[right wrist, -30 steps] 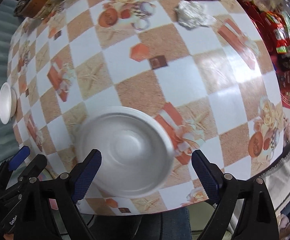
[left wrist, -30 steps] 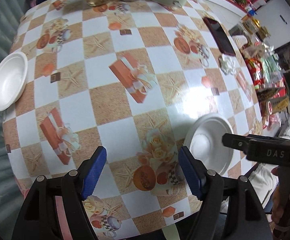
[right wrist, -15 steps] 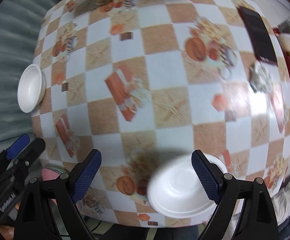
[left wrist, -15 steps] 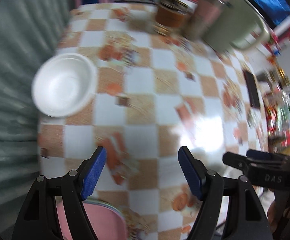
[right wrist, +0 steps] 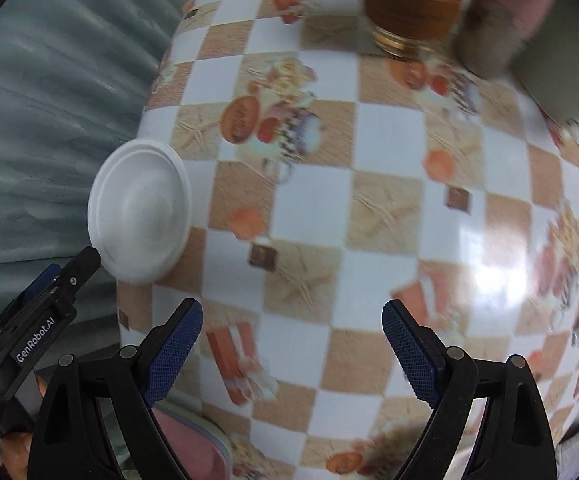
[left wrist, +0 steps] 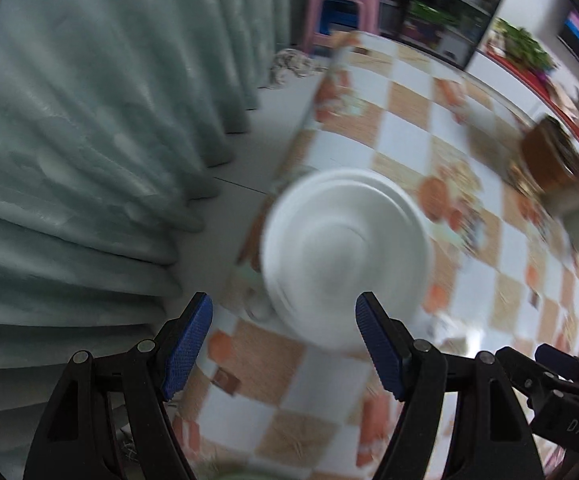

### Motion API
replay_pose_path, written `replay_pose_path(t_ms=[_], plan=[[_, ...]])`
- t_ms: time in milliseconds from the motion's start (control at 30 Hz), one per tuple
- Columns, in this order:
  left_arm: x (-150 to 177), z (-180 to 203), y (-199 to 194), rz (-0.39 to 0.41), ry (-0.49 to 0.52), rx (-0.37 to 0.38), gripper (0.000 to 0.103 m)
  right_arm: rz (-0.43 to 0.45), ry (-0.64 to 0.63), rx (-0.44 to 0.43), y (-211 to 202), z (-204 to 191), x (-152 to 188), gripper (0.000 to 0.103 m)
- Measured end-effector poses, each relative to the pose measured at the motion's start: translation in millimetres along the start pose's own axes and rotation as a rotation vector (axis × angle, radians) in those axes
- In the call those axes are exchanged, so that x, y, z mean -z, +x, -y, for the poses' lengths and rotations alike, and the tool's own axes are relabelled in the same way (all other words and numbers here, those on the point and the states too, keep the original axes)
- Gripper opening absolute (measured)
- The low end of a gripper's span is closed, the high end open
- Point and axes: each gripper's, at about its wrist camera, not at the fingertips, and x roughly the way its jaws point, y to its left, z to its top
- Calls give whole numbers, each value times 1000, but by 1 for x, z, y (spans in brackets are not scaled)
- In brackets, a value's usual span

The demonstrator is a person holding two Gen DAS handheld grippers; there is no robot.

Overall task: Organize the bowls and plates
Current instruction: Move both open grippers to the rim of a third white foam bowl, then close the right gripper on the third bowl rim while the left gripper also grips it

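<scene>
You have one white bowl (left wrist: 345, 260) in sight now, sitting at the table's (right wrist: 389, 208) left edge, beside the grey-green curtain (left wrist: 69, 140). Your left gripper (left wrist: 283, 342) faces it closely, its blue pads spread wide with nothing between them; the bowl lies just ahead, nearer the right pad, blurred. Your right gripper (right wrist: 291, 354) also has its jaws wide apart and empty, over bare checkered cloth, with the bowl (right wrist: 139, 210) off to its left and the left tool's tip near that bowl's rim.

Counted: one bowl, two grippers, one amber glass jar (right wrist: 411, 8), one metal cylinder (right wrist: 505, 20) and one pale green pitcher (right wrist: 565, 52) grouped at the far edge, one pink stool (left wrist: 339, 14) beyond the table.

Half a second ago a second white dish lay near the table's front edge, between your right gripper's pads; it is out of both views now. Your left gripper has swung towards the curtain-side bowl, which was farther up and left then. Both pairs of jaws are as wide as before.
</scene>
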Motion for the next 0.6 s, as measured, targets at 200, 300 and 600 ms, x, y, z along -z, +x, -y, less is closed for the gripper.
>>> replay_pose_path(t_ms=[200,300,600], plan=[[-25,-5,41,-23,15,-72,77,-8,8,-20,37,-24,-32,92],[-35,-8,56,-29,2,-62,77,-8,-2,-20,57,-36,-42,92],[-46,-1,89,-104,42,30,48,-7,-56,-23,85,-57,-45,63]])
